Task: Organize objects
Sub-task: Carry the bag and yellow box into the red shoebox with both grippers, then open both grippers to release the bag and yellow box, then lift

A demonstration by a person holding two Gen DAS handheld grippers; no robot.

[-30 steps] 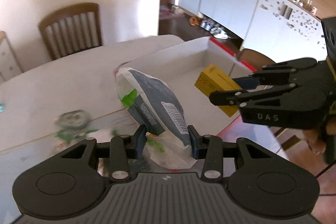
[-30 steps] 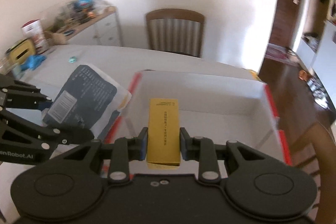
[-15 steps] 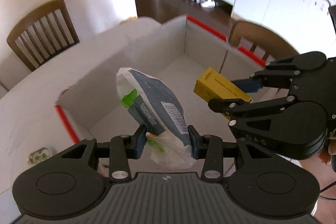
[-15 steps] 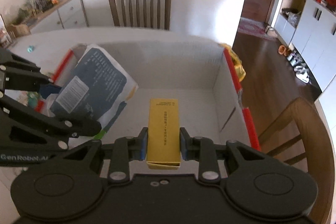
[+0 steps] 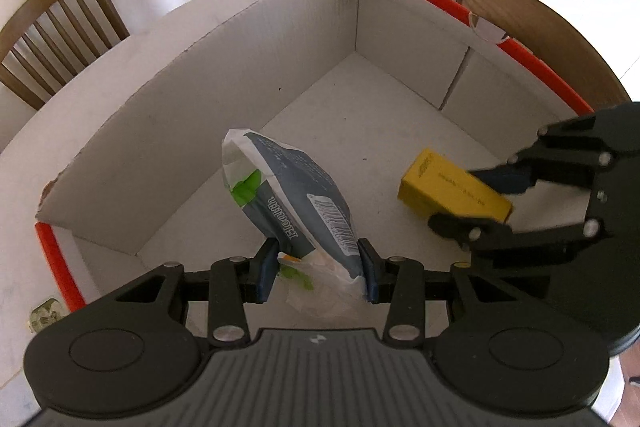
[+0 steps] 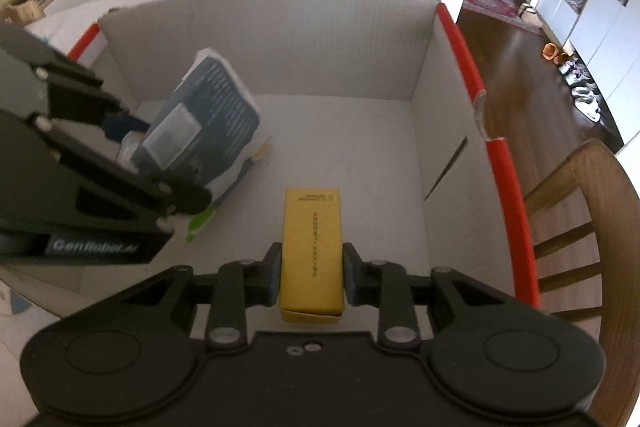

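Note:
My left gripper (image 5: 318,269) is shut on a grey and white snack bag (image 5: 296,203) with green print, which hangs inside a large white cardboard box (image 5: 248,39) with red-taped edges. My right gripper (image 6: 312,275) is shut on a yellow carton (image 6: 312,247), held over the box floor to the right of the bag. In the left wrist view the right gripper (image 5: 472,203) and the yellow carton (image 5: 448,183) show at the right. In the right wrist view the left gripper (image 6: 132,143) and the snack bag (image 6: 208,119) show at the left.
The box stands on a white table (image 5: 100,75). A wooden chair (image 5: 52,27) is behind the table, and another chair (image 6: 580,227) is close to the box's right wall. A small crumpled packet (image 5: 46,317) lies on the table outside the box's left corner.
Both grippers have sunk from above the rim down into the box, each keeping its item. The view has tilted further downward, so the box floor and walls now fill both views.

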